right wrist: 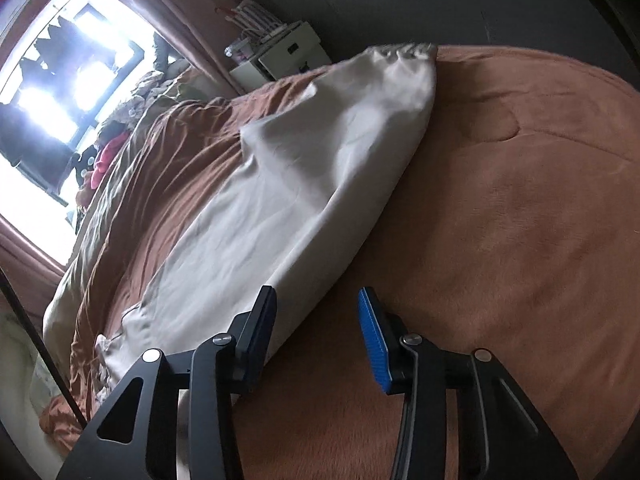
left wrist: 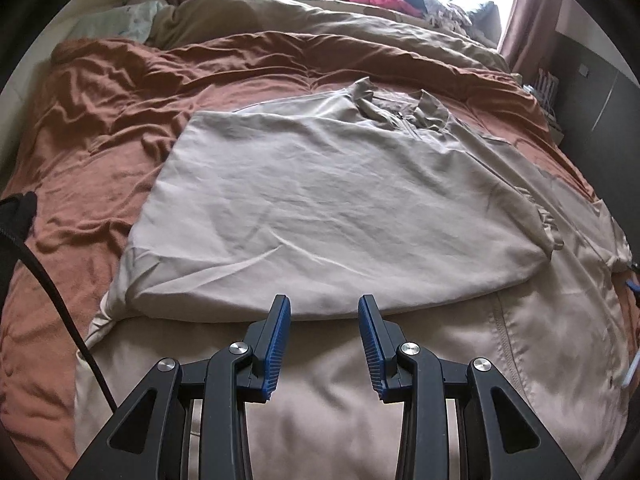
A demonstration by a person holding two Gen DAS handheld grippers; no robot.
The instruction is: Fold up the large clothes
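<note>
Pale beige jacket (left wrist: 320,200), partly folded, creased

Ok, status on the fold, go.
Left gripper open, empty, over the beige zip-collar jacket, part-folded on the rust-brown bedspread. Right gripper open, empty, at its edge. Nothing in the way.

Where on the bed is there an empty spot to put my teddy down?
There is bare brown blanket left of the beige jacket, up to the pillow. More lies right of the jacket's sleeve, toward the bed's edge. The far end by the window is crowded with a pile of clothes.
</note>
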